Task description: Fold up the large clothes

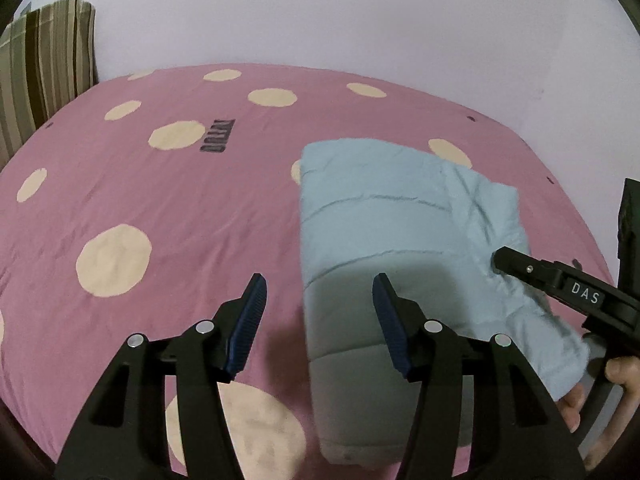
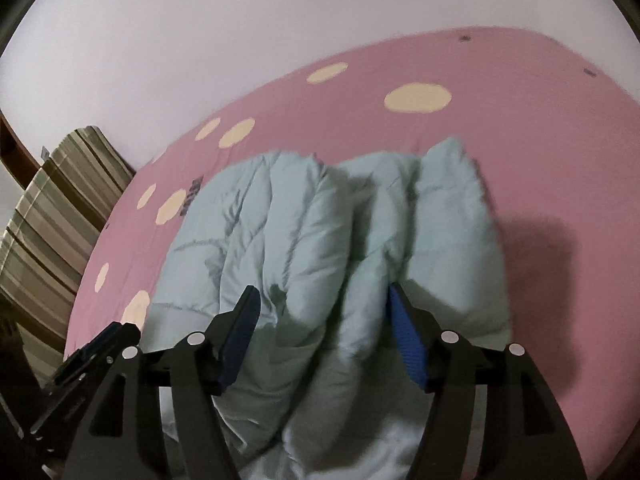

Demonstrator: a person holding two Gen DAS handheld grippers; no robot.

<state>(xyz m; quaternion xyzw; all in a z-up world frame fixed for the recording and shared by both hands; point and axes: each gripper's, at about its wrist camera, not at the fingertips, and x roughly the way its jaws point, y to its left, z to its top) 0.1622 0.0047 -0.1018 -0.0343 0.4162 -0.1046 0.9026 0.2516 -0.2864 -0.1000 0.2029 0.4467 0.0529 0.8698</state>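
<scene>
While the pink polka-dot bedspread [image 1: 168,208] lies flat, the light blue quilted jacket [image 1: 384,216] rests on its right part, already gathered into a thick, roughly rectangular bundle. Most of the folding looks done; the ridges nearest the right camera still bulge loosely, so tidying or a last fold probably remains. A striped cushion [image 1: 44,68] leans by the wall. The left gripper [image 1: 318,300] is spread and empty; the right gripper [image 2: 324,312] is spread astride the padding, not pinching.
</scene>
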